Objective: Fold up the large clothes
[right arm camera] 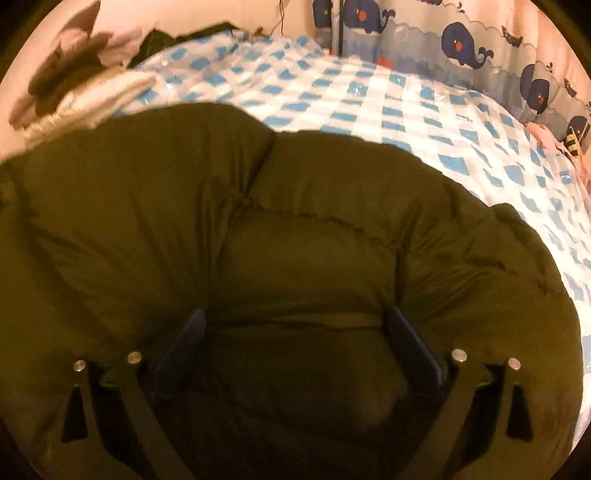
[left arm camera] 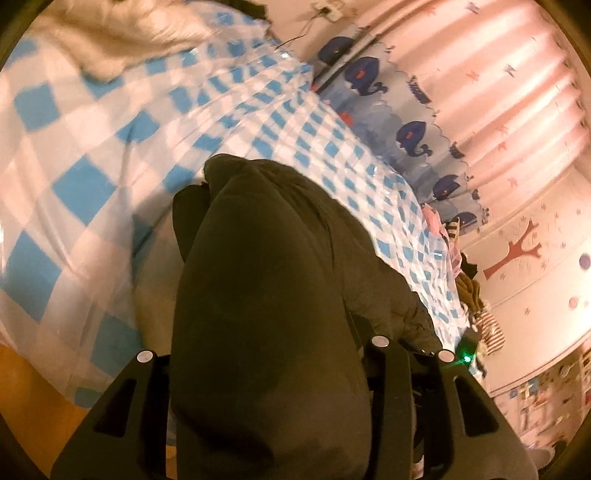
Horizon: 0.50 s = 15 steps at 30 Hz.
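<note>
While the dark puffy coat (right arm camera: 258, 229) lies on the checked bed cover (right arm camera: 406, 107), both claws work at it.
Left claw (left arm camera: 266, 354) pinches a thick roll of coat; right claw (right arm camera: 295, 332) stands spread, fabric bulging between its jaws, unpressed. Padding looks soft, bulky, springy, probably slippery; a stitched seam or hem seems the surest hold.

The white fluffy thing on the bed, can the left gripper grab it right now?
Probably not. The left gripper is already closed on a thick fold of the dark green puffy jacket, so its jaws are full. The white fluffy blanket lies far across the checkered bed cover.
</note>
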{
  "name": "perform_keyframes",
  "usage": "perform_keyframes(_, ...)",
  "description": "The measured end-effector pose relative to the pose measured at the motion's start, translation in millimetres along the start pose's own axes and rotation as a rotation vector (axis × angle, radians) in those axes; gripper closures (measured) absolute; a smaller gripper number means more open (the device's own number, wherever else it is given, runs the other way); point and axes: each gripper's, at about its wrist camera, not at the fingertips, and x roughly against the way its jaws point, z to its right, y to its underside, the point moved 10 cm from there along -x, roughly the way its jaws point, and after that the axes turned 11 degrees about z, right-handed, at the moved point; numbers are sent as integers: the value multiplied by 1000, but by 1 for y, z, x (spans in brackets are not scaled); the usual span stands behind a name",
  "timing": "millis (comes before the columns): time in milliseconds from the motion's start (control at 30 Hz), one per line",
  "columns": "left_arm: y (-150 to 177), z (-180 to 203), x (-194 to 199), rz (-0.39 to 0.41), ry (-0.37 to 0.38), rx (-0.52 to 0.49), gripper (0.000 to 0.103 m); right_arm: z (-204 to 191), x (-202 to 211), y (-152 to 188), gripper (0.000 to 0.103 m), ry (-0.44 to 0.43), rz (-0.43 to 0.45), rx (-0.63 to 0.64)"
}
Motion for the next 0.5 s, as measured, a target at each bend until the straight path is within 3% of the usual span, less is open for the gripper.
perform_keyframes(67, -5, 15, 4, 14, 19, -25, 67, 0, 3, -1, 8, 2, -26, 0)
perform_keyframes(167, -14, 43, 11, 38, 45, -86, 67, -3, 24, -8, 8, -5, 42, -1)
perform_keyframes(267, -16, 76, 9, 33, 86, -129, 67, -3, 10, 8, 8, -14, 12, -13)
perform_keyframes(400, -8, 137, 1, 24, 135, -245, 67, -4, -1, 10, 6, -5, -30, -9)
perform_keyframes(500, -1, 184, -6, 25, 161, -355, 67, 4, 9, 7, 7, -58, -24, -57)
